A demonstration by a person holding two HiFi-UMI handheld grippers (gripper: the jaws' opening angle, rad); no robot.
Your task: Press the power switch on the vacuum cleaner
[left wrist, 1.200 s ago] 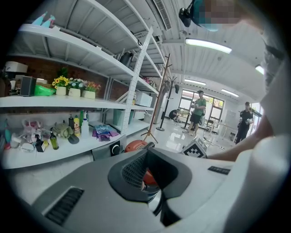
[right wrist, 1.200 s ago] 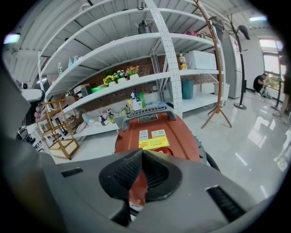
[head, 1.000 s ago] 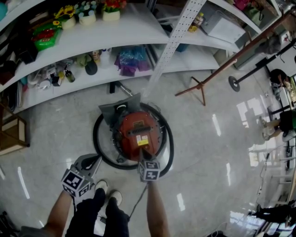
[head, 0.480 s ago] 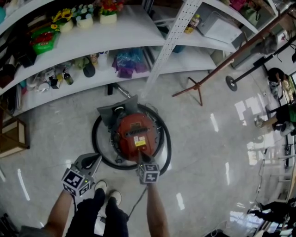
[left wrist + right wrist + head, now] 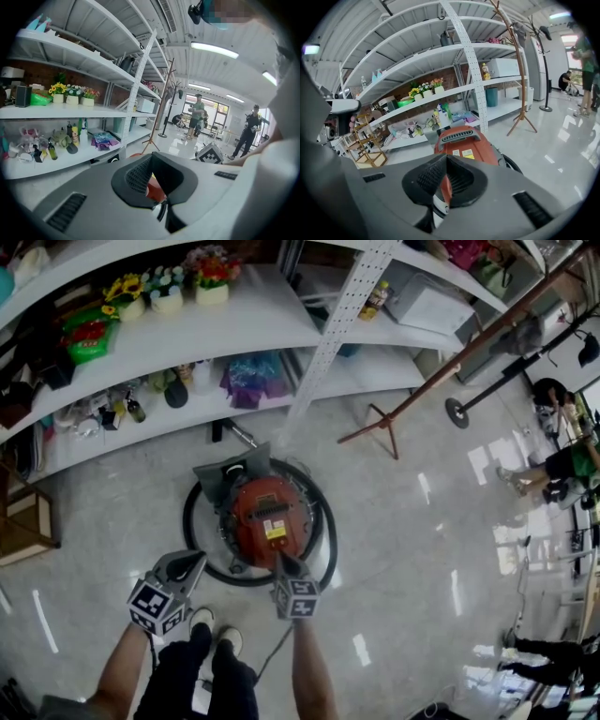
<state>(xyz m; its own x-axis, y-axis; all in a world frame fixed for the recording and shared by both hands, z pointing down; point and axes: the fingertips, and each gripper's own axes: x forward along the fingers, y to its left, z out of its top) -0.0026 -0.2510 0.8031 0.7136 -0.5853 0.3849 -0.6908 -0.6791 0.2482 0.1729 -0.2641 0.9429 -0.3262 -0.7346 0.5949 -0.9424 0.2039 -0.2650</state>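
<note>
With our right claw (image 5: 284, 566) closed and empty, we risk skidding its tip off the red round plastic vacuum cleaner (image 5: 267, 512) just ahead by pushing off-centre

Jaws together: left tool (image 5: 192, 563), right tool (image 5: 280, 561); arms outstretched.

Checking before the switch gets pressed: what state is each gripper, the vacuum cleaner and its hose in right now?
left gripper: shut, empty, held clear of the vacuum cleaner.
right gripper: shut, empty, tip at the vacuum cleaner's near edge; contact cannot be told.
vacuum cleaner: upright on the floor; on or off cannot be told.
hose: coiled in a ring around the vacuum cleaner.
</note>
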